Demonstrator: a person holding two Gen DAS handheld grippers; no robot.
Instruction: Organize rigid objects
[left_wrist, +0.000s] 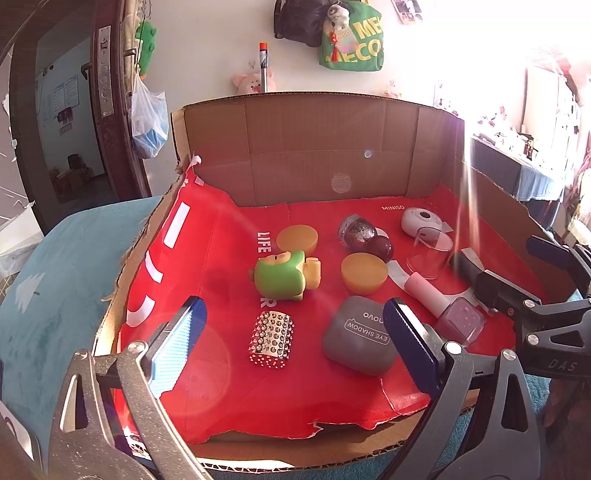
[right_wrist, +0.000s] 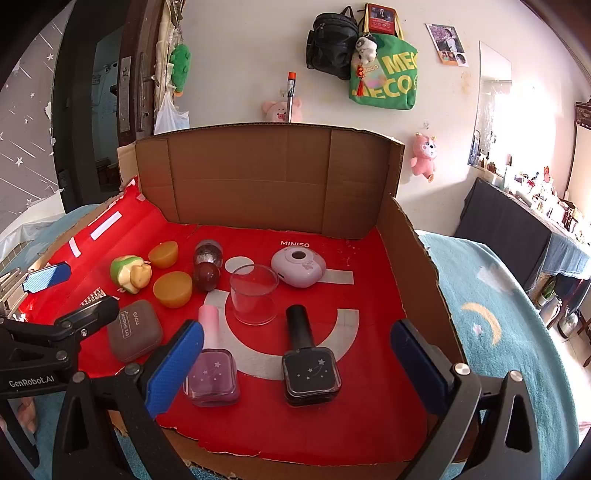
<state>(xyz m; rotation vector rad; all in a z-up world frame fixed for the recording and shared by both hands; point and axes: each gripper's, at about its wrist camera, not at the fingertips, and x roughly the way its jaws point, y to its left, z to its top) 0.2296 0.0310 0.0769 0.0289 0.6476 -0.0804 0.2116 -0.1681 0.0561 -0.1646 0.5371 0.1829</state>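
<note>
Small rigid objects lie on a red liner inside a cardboard box (left_wrist: 317, 147). My left gripper (left_wrist: 291, 343) is open and empty above the near edge, over a studded silver piece (left_wrist: 272, 339) and a grey eye-shadow case (left_wrist: 360, 336). Beyond them lie a green toy figure (left_wrist: 286, 275) and two yellow discs (left_wrist: 297, 238) (left_wrist: 364, 273). My right gripper (right_wrist: 295, 363) is open and empty, with a pink nail polish bottle (right_wrist: 212, 363) by its left finger and a black nail polish bottle (right_wrist: 308, 363) between the fingers. A clear cup (right_wrist: 254, 293), a white round gadget (right_wrist: 298, 266) and two glitter balls (right_wrist: 207, 266) lie further back.
The box (right_wrist: 266, 181) has tall back and right walls, and a torn low front edge. It rests on a teal blanket (right_wrist: 498, 325). Bags and plush toys hang on the wall behind. A door stands at the left.
</note>
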